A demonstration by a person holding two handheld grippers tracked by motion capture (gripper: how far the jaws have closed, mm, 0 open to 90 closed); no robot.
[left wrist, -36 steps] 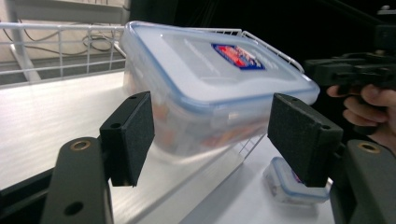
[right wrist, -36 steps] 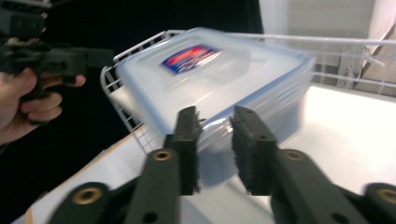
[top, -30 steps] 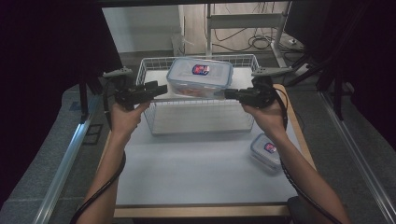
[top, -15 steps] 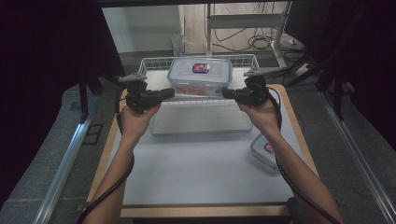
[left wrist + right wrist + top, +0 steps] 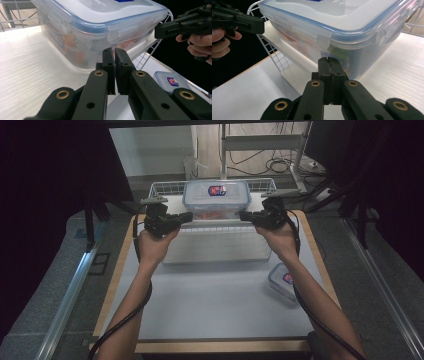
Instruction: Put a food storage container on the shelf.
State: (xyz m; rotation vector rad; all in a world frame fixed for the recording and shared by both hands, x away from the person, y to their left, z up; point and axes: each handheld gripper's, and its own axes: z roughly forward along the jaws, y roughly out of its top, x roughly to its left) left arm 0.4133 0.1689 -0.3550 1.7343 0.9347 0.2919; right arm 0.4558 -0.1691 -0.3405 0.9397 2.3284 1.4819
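Observation:
A large clear lidded container (image 5: 216, 200) with a blue seal and orange contents stands on a white surface framed by a wire basket (image 5: 165, 187). My left gripper (image 5: 187, 215) is level at the container's left side, jaws shut with nothing between them. In the left gripper view it (image 5: 115, 53) points at the container (image 5: 100, 22) just below a lid clasp. My right gripper (image 5: 242, 215) mirrors it on the right side, also shut and empty. In the right gripper view it (image 5: 328, 61) is close to the container (image 5: 342, 22) wall. I cannot tell whether either tip touches it.
A small lidded container (image 5: 285, 281) lies on the white table (image 5: 210, 290) near the right forearm. The basket's wire front edge (image 5: 277, 60) runs below both grippers. Dark curtains and a metal frame surround the table.
Both hands have moved inward toward the container's two sides. The left gripper's jaws have come together.

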